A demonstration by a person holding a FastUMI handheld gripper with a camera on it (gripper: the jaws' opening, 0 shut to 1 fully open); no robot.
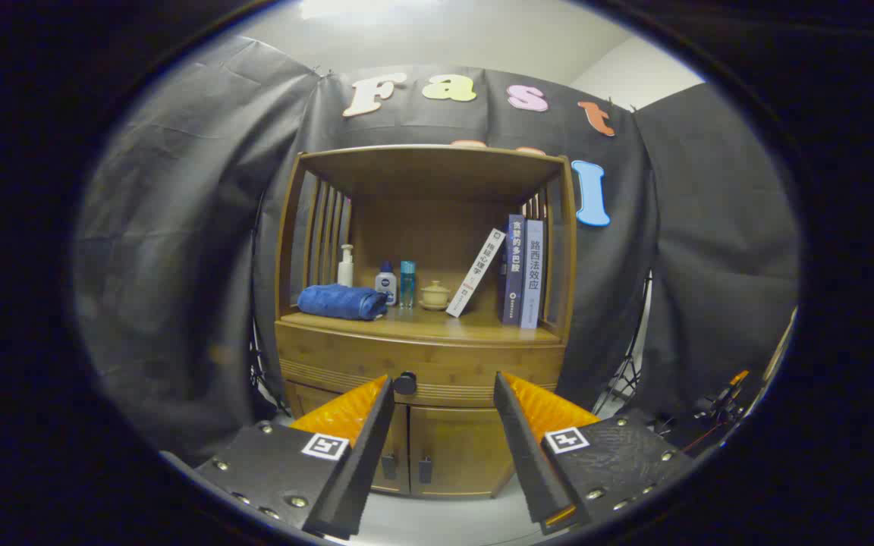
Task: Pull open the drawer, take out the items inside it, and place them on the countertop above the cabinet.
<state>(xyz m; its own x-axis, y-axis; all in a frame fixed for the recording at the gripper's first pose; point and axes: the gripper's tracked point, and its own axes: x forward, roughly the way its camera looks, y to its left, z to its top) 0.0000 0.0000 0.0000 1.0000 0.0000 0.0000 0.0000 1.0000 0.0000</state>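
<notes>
A wooden cabinet [422, 341] stands ahead of me against the booth wall. Its drawer [429, 368] is a wide front panel under the countertop, closed, with a dark round knob [405, 383]. My gripper [443, 383] is open and holds nothing. The knob sits just inside the tip of the left finger, still some way beyond it. The countertop [437, 324] above the drawer carries a folded blue towel [342, 301], three small bottles [385, 282], a small lidded jar [435, 295] and three books [517, 271], one leaning. What is inside the drawer is hidden.
Two lower doors [437, 451] with small dark handles sit under the drawer. A shelf roof and slatted sides enclose the countertop. Light-stand legs [623, 379] stand right of the cabinet, with some gear [721, 402] further right. Pale floor lies in front.
</notes>
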